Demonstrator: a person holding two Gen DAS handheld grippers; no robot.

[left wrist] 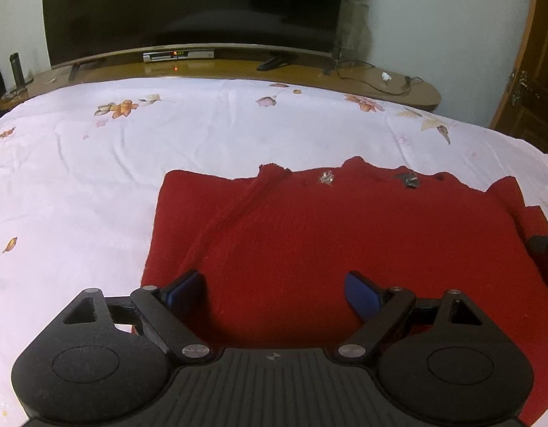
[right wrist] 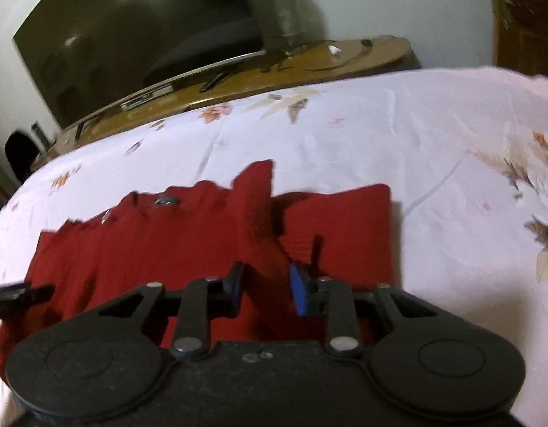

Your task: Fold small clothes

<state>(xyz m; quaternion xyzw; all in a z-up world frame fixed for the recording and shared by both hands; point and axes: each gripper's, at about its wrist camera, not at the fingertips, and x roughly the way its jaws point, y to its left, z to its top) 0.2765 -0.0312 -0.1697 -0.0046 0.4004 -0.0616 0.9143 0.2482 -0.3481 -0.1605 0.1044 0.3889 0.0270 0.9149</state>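
Note:
A red knitted sweater (left wrist: 327,235) lies flat on the bed, with one sleeve (left wrist: 238,206) folded diagonally across its body. My left gripper (left wrist: 274,288) hovers over the sweater's near part, its blue pads wide apart and nothing between them. In the right wrist view the same sweater (right wrist: 149,245) shows its other sleeve (right wrist: 257,206) pulled up into a ridge. My right gripper (right wrist: 266,284) is shut on that bunched sleeve cloth. The sweater's right-hand part (right wrist: 345,220) lies flat beyond it.
A white flowered sheet (left wrist: 96,178) covers the bed around the sweater. Behind the bed stands a wooden TV stand (left wrist: 238,69) with a large dark television (left wrist: 192,7) and cables. A wooden door (left wrist: 533,71) is at the right.

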